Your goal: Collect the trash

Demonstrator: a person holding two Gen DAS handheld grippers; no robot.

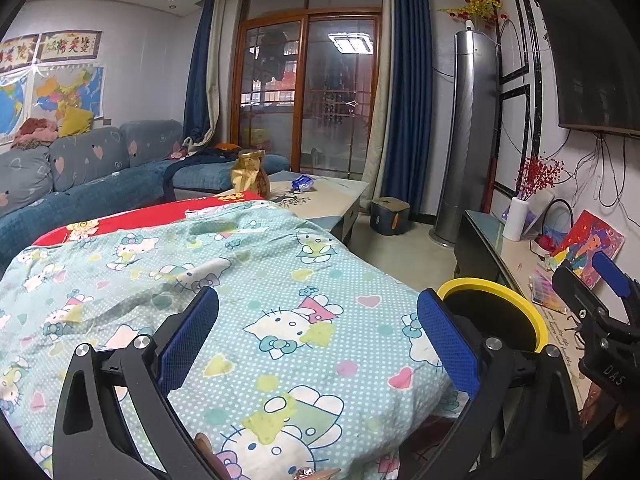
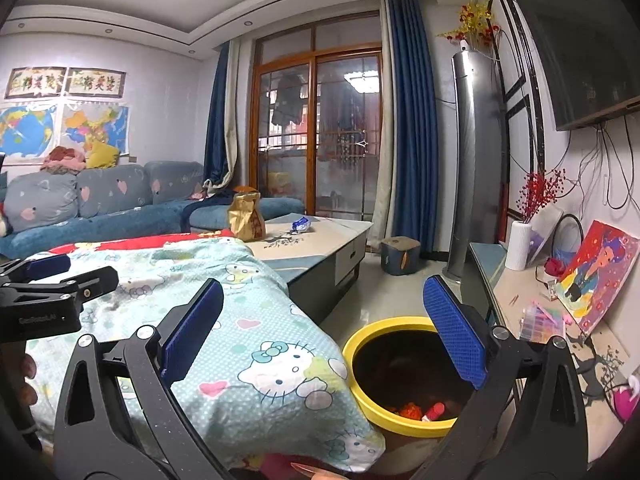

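Free room and obstacles:
- Blanket (image 1: 280, 280): wide, bare patterned surface, open to approach from above.
- Bin (image 2: 360, 344): mouth open and unobstructed; blanket edge hangs just beside its rim.
- Coffee table (image 2: 336, 232): mostly bare top; gold bag (image 2: 246, 216) stands at its near end, blue wrapper (image 2: 301, 224) lies farther along.
- Floor strip between table and TV bench (image 2: 516, 300): clear, except a stool (image 2: 400, 256) near the curtain.

Even, cool indoor light fills both views, with soft, weak shadows. A ceiling lamp shows as a bright reflection in the glass door (image 1: 308, 96), dark behind. Fisheye bending curves the walls and blackens the corners; the nearest bottom edge blurs.
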